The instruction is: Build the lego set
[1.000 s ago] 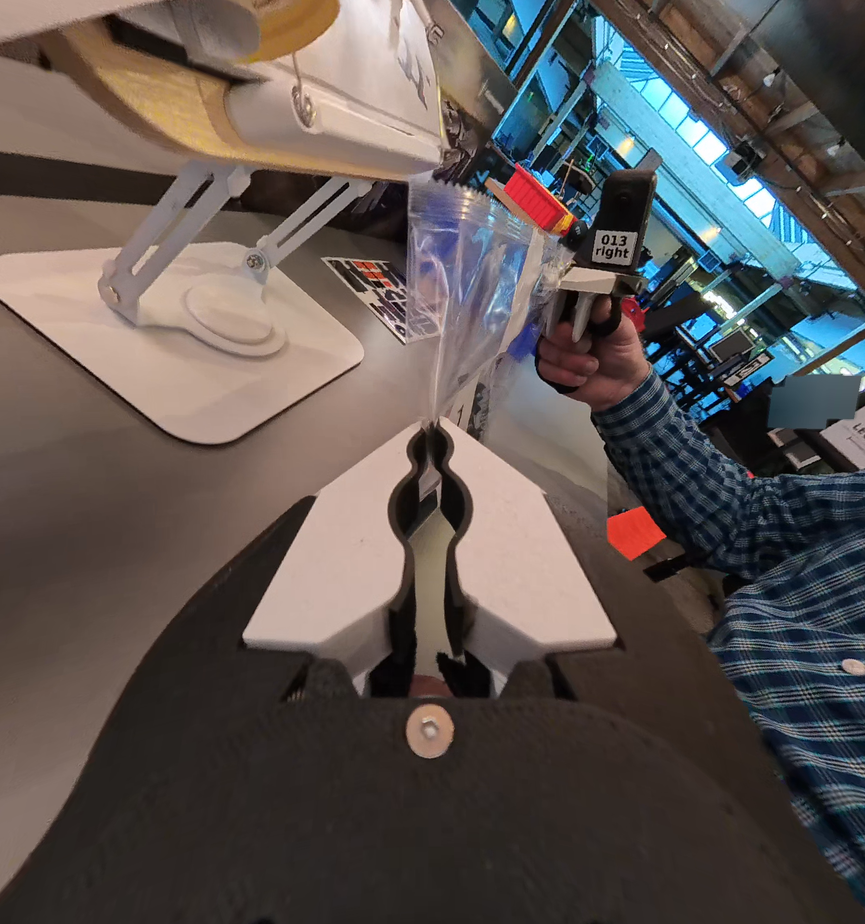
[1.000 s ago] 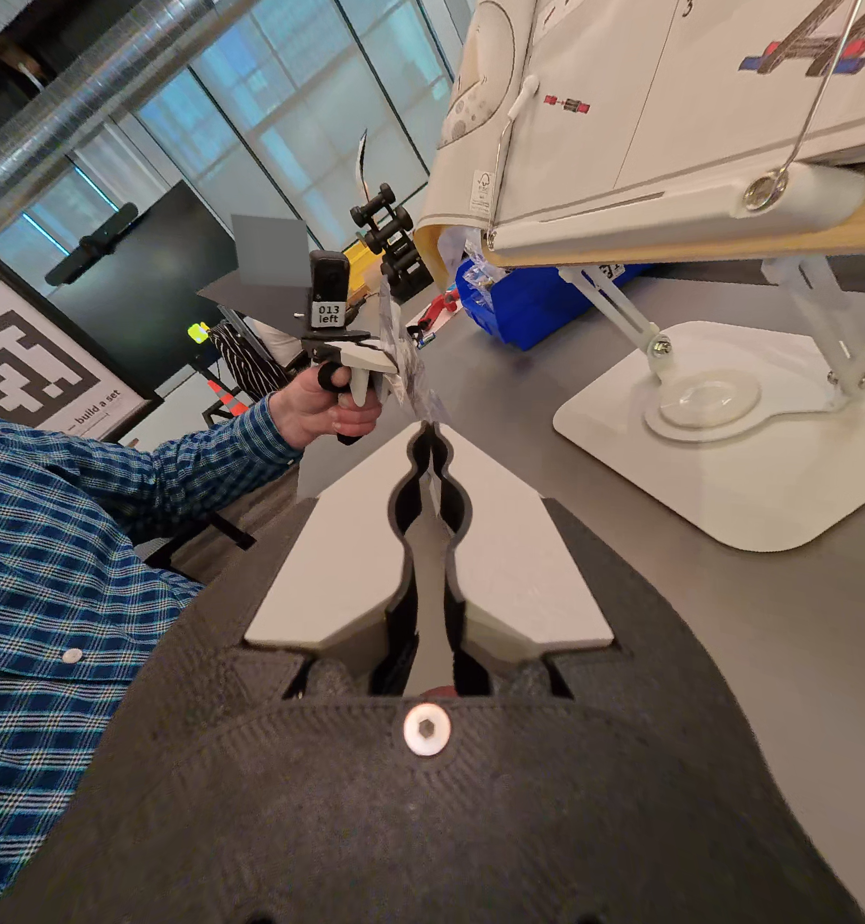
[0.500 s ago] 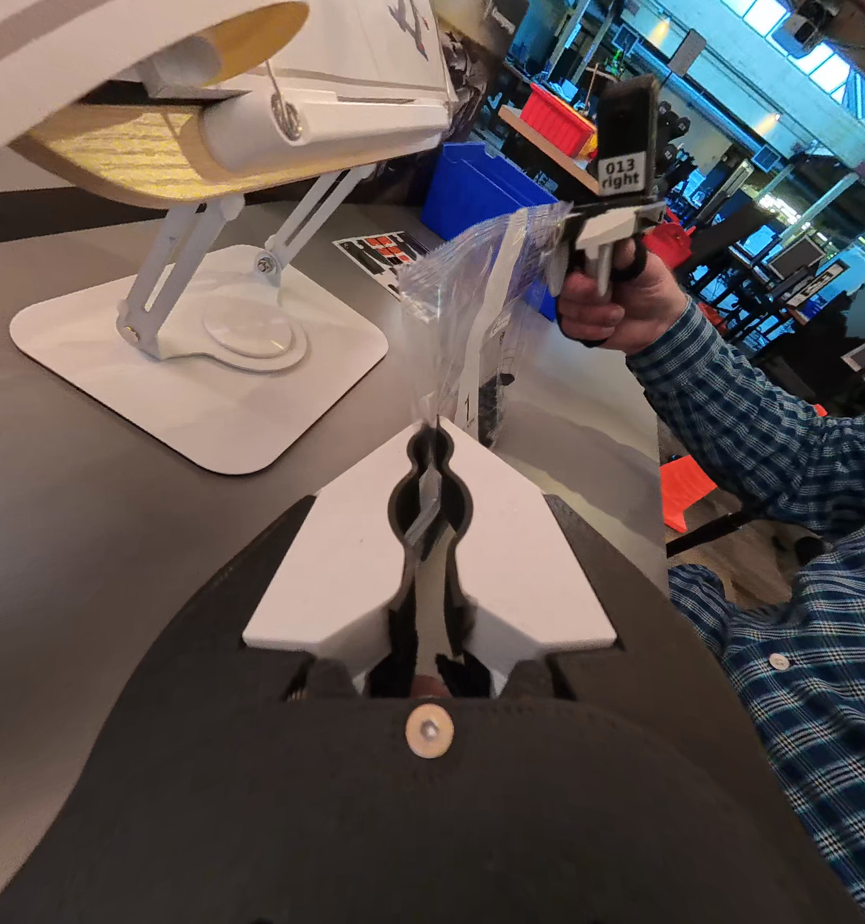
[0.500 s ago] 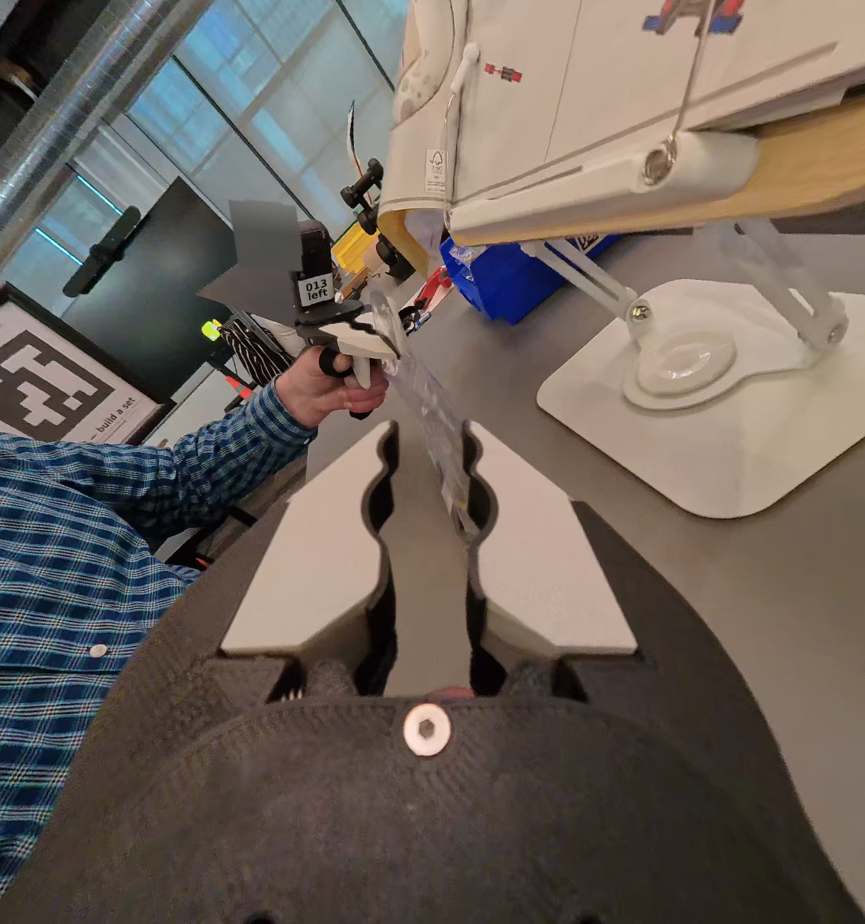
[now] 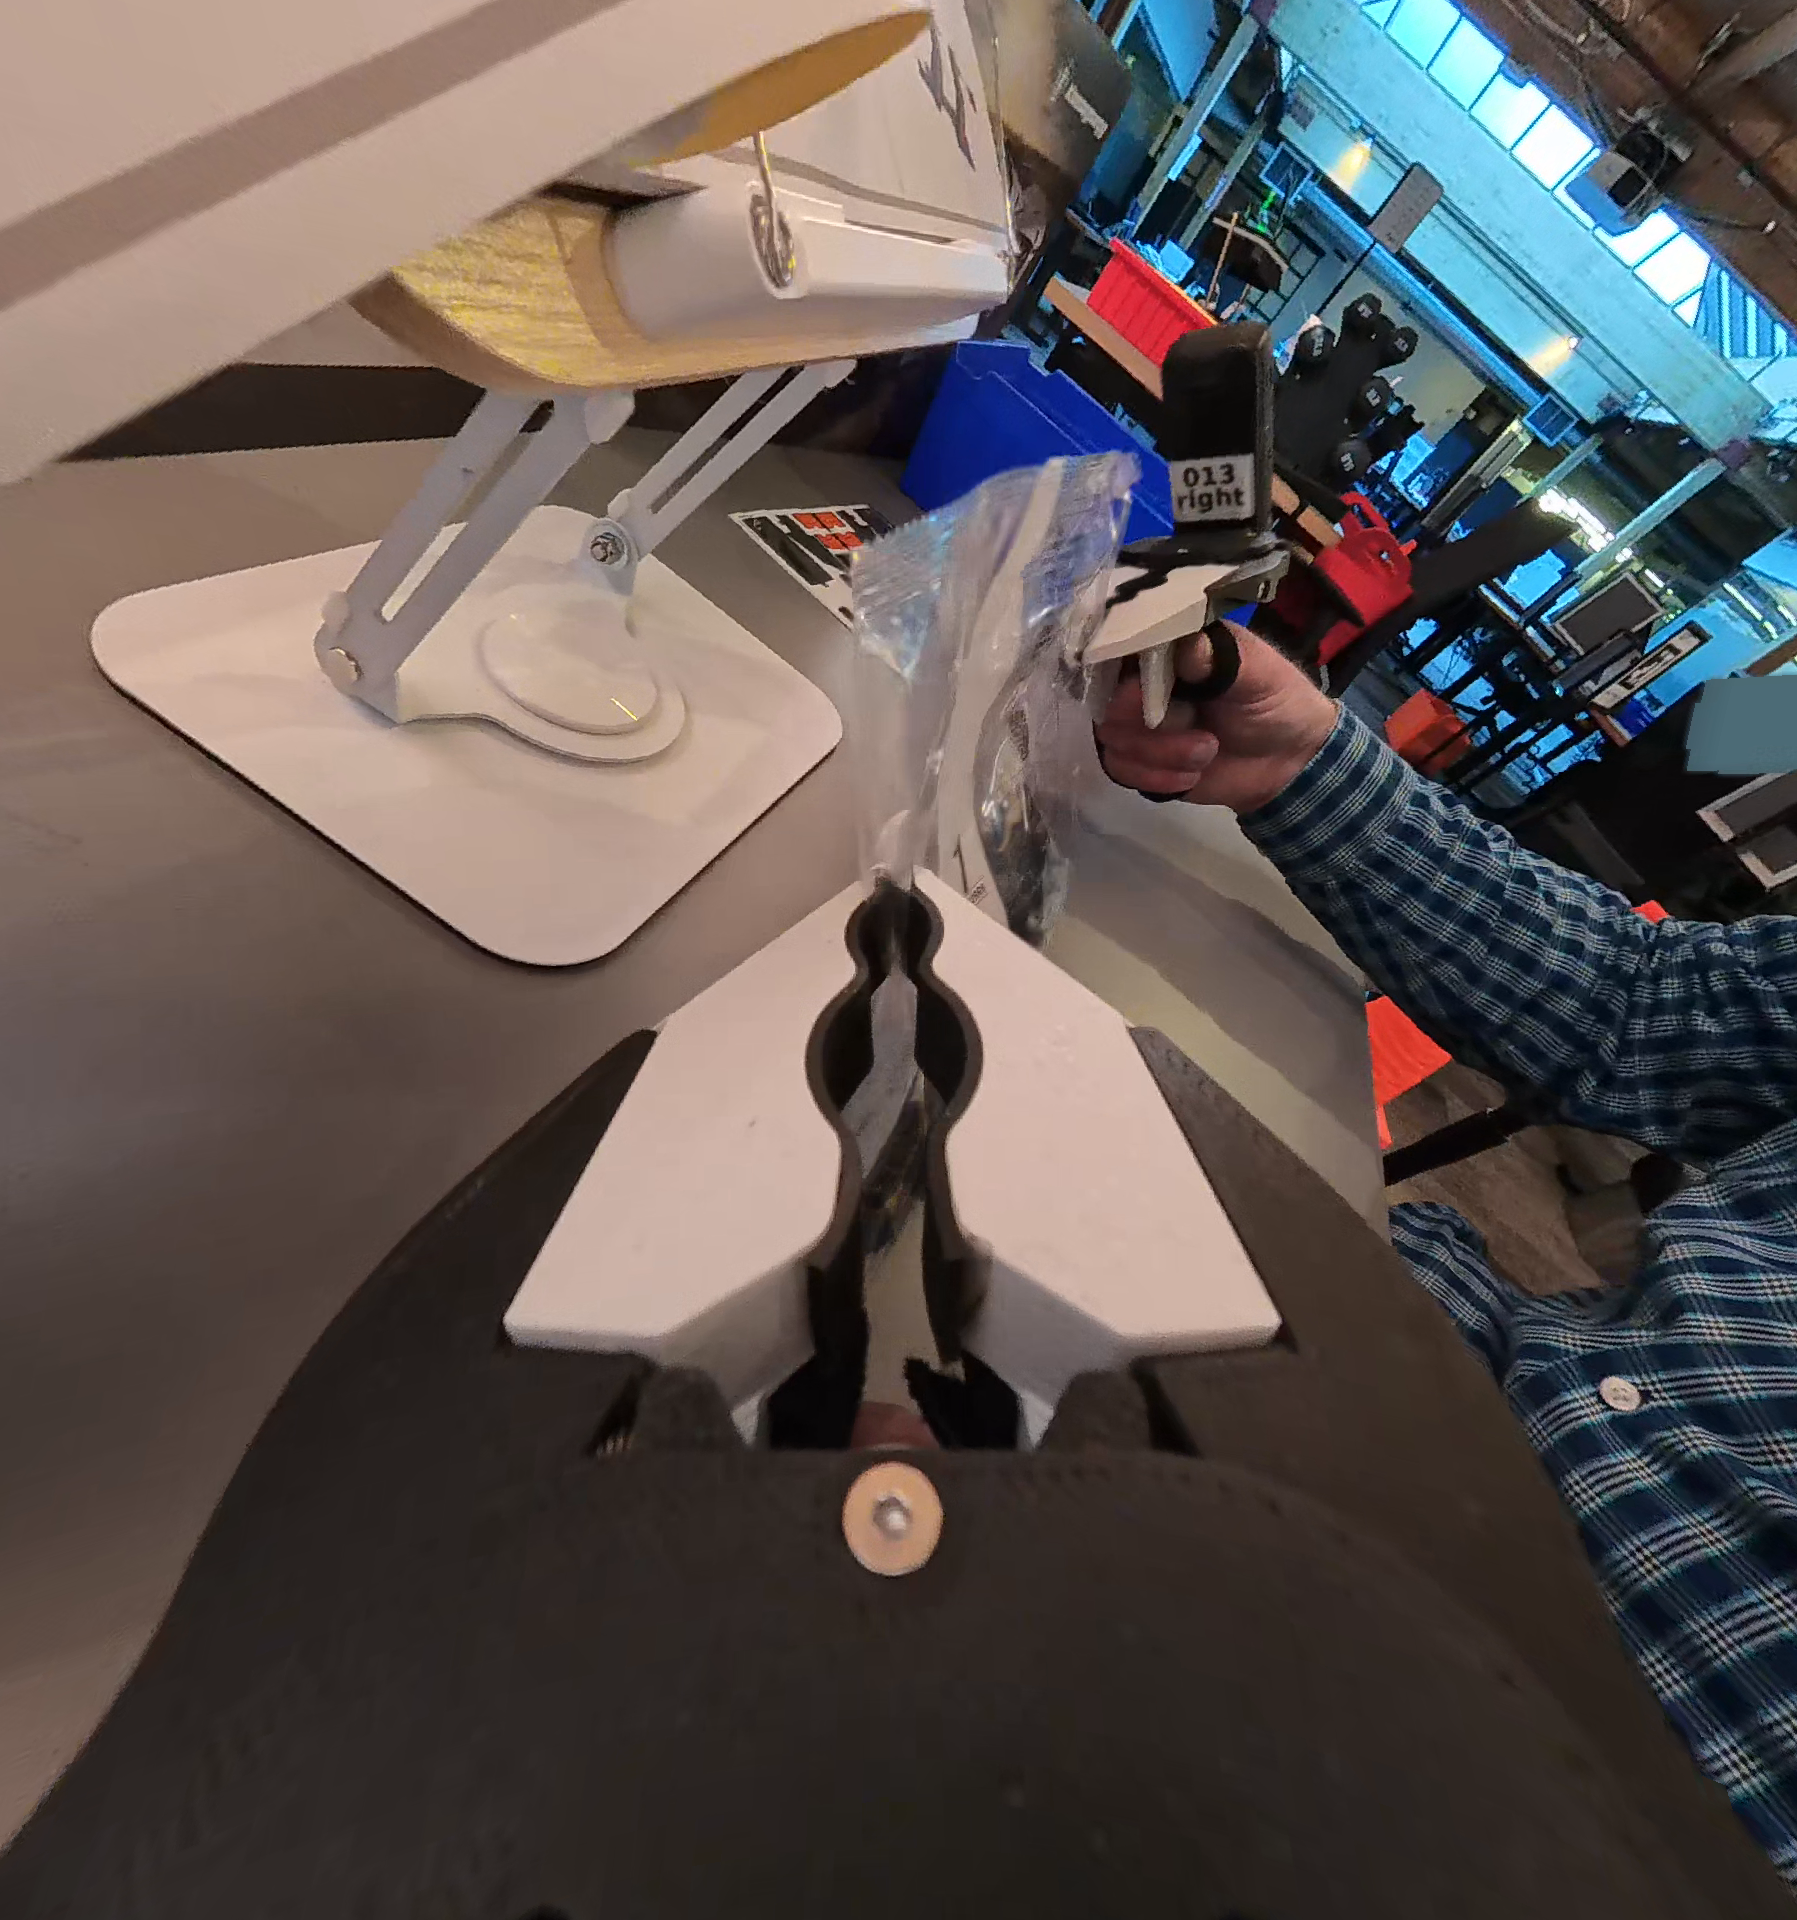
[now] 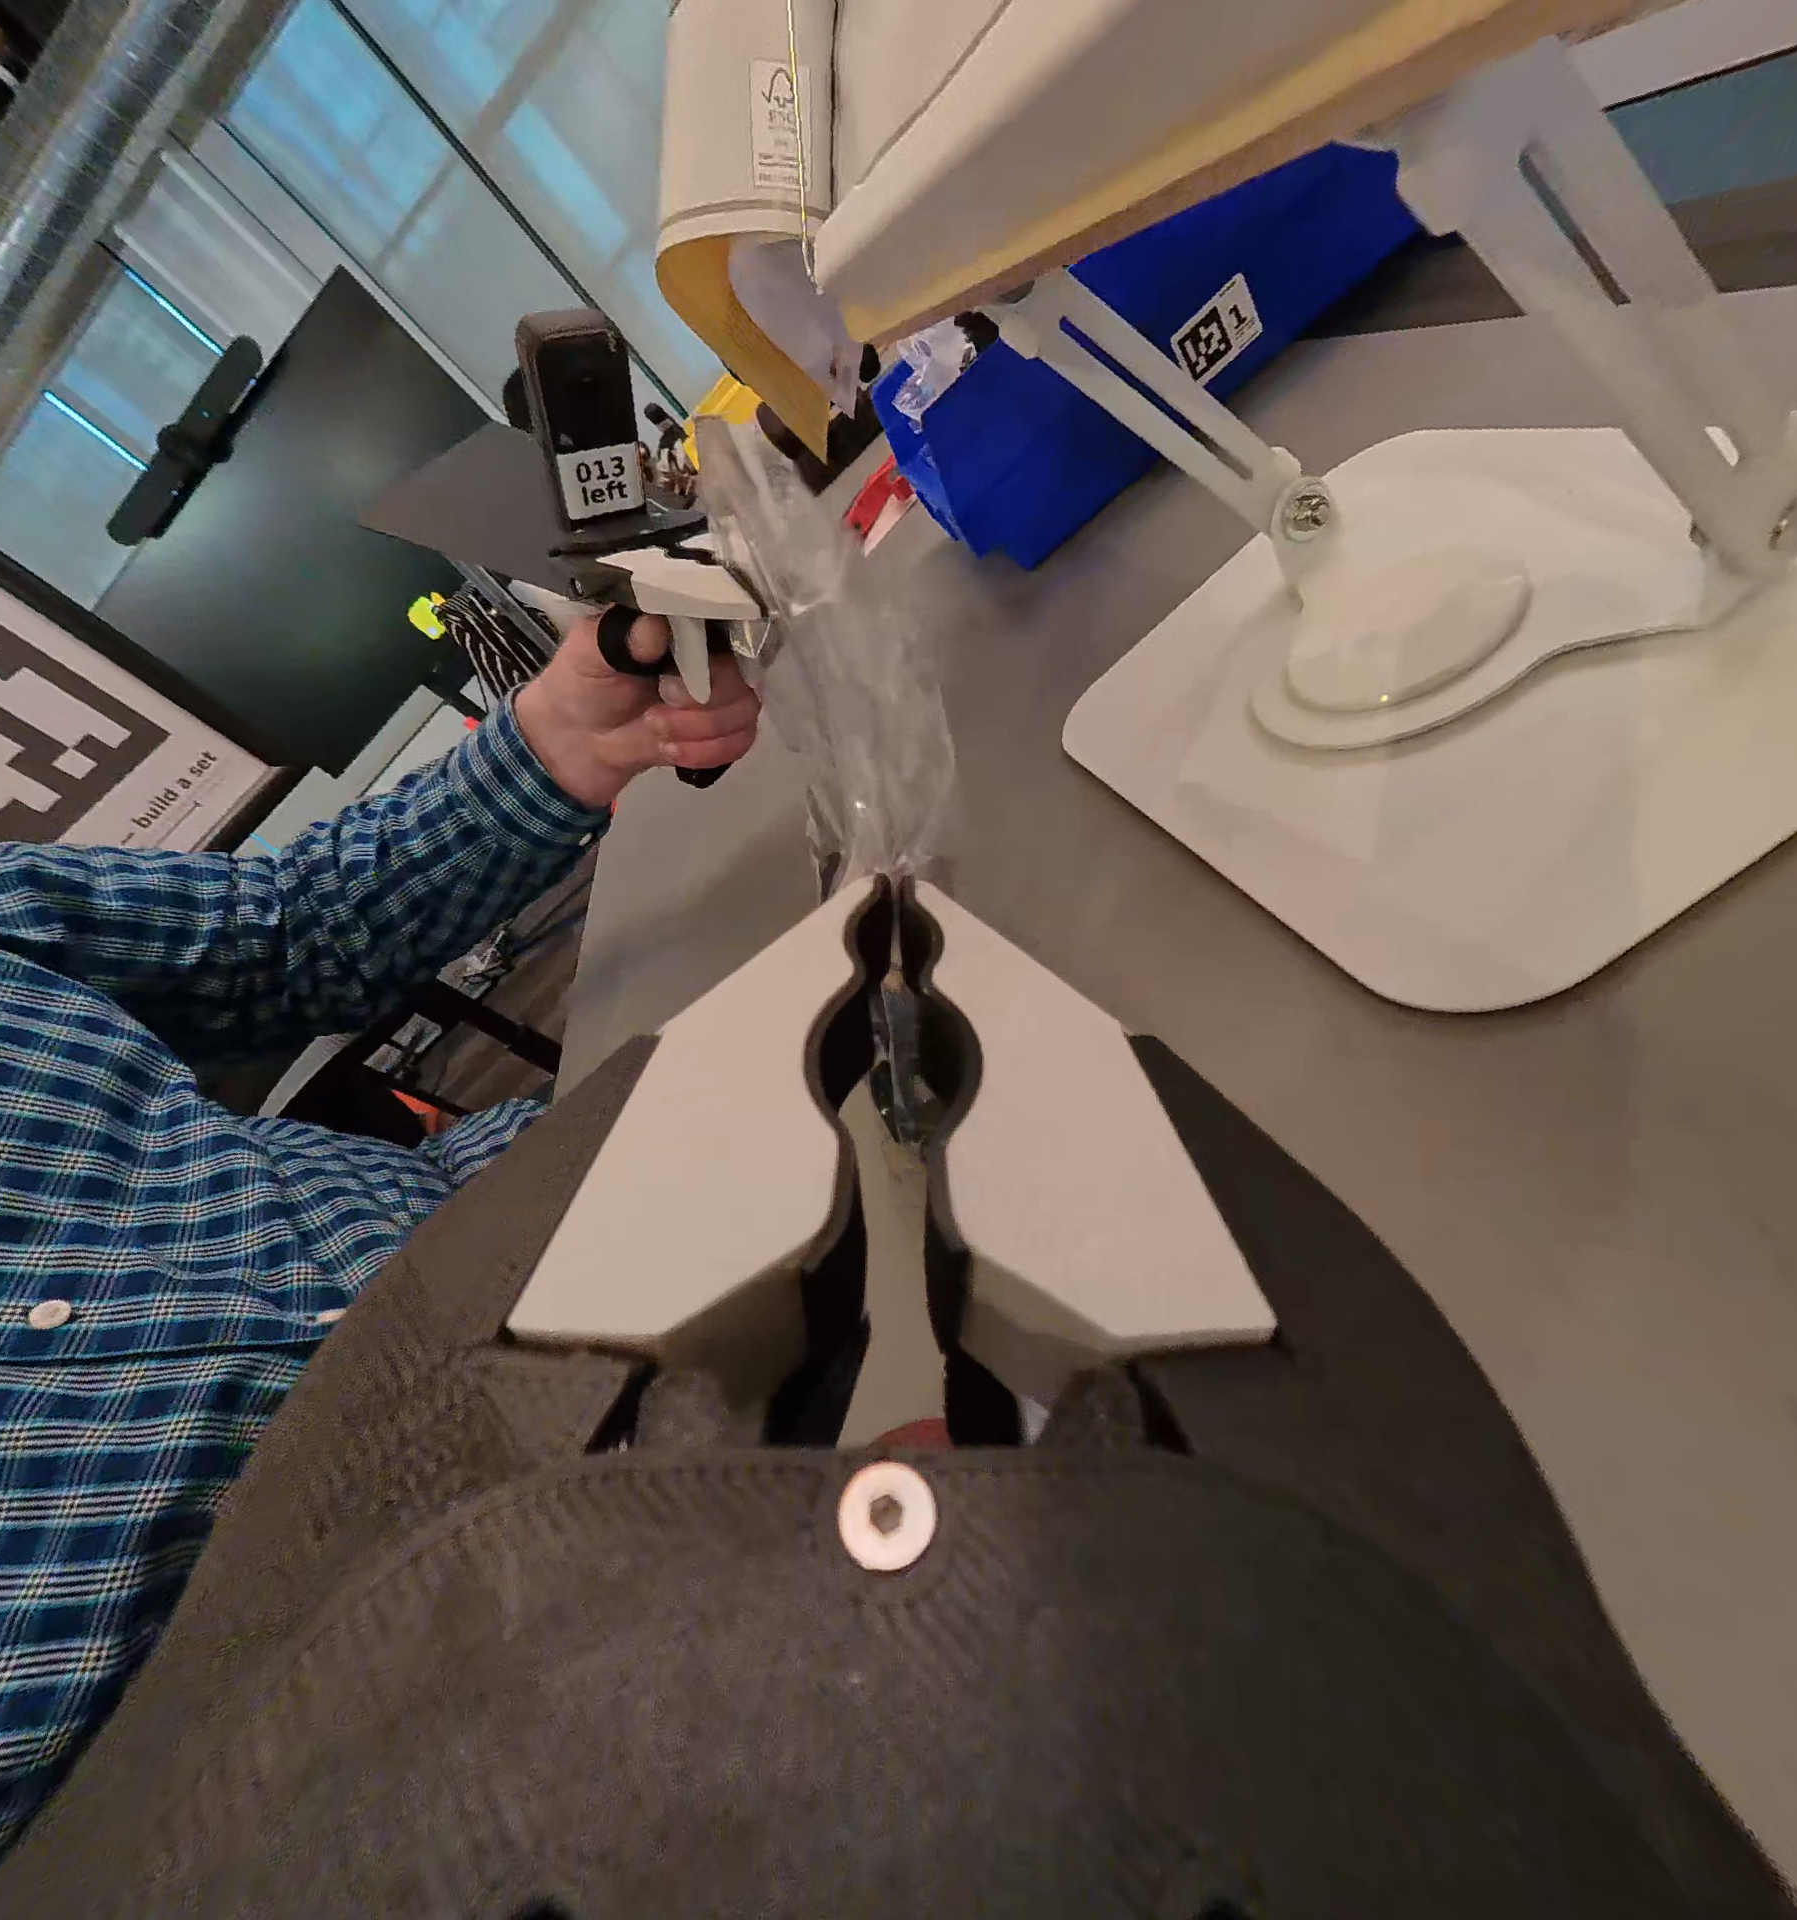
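Left jaws: closed on one edge of the bag (image 5: pixel 961 665); film runs down between the fingers of the left gripper (image 5: pixel 894 894).
Right jaws: closed on the opposite edge; crumpled film shows inside the right gripper (image 6: pixel 892 888).
Bag position: held in the air between both grippers, clear of the table (image 5: pixel 198 1039), in front of the stand (image 6: pixel 1445 748) that carries the booklet (image 6: pixel 759 135).
Bag contents: dark pieces gathered low in the bag; count not discernible.
Handling, judged: thin, clear, soft film, light and likely slippery; pieces loose inside and will shift or spill once it opens.
Grip advice: take hold at the flat sealed margins, well apart, never over the pieces.
Risk, judged: film may slip from the pads or tear suddenly, scattering pieces over the table edge.
Nearby: blue bin (image 6: pixel 1070 436) behind the stand; sticker sheet (image 5: pixel 811 540) flat on the table.
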